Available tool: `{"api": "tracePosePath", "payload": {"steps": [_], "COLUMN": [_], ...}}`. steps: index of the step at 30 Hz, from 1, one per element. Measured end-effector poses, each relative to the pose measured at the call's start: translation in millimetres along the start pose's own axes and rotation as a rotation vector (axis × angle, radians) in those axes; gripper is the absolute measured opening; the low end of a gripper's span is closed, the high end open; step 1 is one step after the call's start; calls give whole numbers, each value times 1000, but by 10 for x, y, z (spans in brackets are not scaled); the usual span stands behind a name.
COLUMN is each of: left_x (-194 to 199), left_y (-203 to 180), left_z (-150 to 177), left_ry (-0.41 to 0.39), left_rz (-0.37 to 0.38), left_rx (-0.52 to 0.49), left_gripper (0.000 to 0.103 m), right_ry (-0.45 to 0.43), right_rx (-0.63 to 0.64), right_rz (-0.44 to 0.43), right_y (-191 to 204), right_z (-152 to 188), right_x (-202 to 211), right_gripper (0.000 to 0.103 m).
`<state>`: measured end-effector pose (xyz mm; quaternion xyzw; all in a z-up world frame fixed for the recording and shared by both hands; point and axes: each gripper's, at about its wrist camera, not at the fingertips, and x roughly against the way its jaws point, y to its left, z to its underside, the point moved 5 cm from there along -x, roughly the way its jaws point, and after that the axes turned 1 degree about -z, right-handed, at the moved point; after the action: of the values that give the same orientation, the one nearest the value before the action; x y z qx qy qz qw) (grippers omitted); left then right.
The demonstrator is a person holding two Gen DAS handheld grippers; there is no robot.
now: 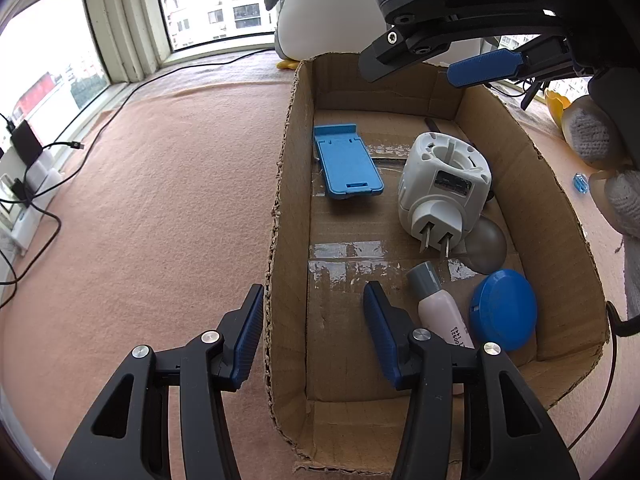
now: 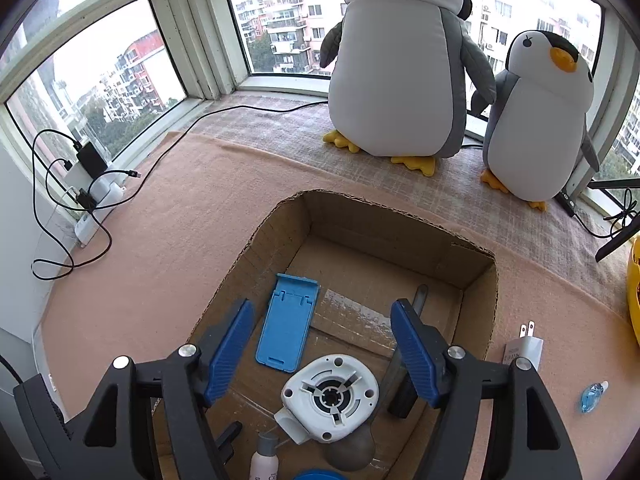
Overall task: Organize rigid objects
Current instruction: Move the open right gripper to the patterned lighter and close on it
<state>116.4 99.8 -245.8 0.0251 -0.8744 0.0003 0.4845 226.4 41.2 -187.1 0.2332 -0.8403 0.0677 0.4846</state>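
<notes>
An open cardboard box (image 1: 288,200) (image 2: 256,240) lies on the pink blanket. Inside it are a blue phone stand (image 1: 348,168) (image 2: 286,328), a white plug adapter (image 1: 444,188) (image 2: 330,398), a pale tube with a grey cap (image 1: 436,304), a round blue lid (image 1: 504,310) and a grey dome (image 1: 486,246). My left gripper (image 1: 314,300) is open and straddles the box's left wall near the front, with neither pad pressing on it. Open and empty, my right gripper (image 2: 324,312) (image 1: 408,74) hangs over the box above the adapter.
A white charger plug (image 2: 524,346) and a small blue bottle (image 2: 592,398) lie on the blanket right of the box. Two plush penguins (image 2: 400,80) stand by the window behind it. Cables and chargers (image 2: 88,184) sit at the left. A yellow container (image 2: 634,292) is at the right edge.
</notes>
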Motion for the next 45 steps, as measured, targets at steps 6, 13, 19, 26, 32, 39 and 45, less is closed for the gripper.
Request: {"api": "tracePosePath", "payload": {"steps": [6,13,19,26,32,39,45], "left_x": [-2,-5,-5,-1,-2,-2,-2], "left_y": [1,4,4,13,11,11,9], "left_z": [1,-2,-1,4,3,4,4], "left_ry": [0,0,-1,-1,-1,-1,-1], "left_rz": [-1,0,0,1,0,0,0], "left_rx": [0,2,1,2,1,1,2], "left_gripper": [50,50,50,50,50,50,50], "right_ry": [-8,-13,-34,-56,-57,-11,50], "right_rx": [-7,-8,-34,-76,-150,-217,-192], "right_rz": [-2,-9,-8,36,81,112,122], "right_y": [-51,-155,-381,-828,-1319,-1777,-1907], "right_z": [7,87,198,373,562,849,1115], "right_x": [69,221,483,825,1040,1065,948], "right_gripper": [67,67,67,67,67,67,61]}}
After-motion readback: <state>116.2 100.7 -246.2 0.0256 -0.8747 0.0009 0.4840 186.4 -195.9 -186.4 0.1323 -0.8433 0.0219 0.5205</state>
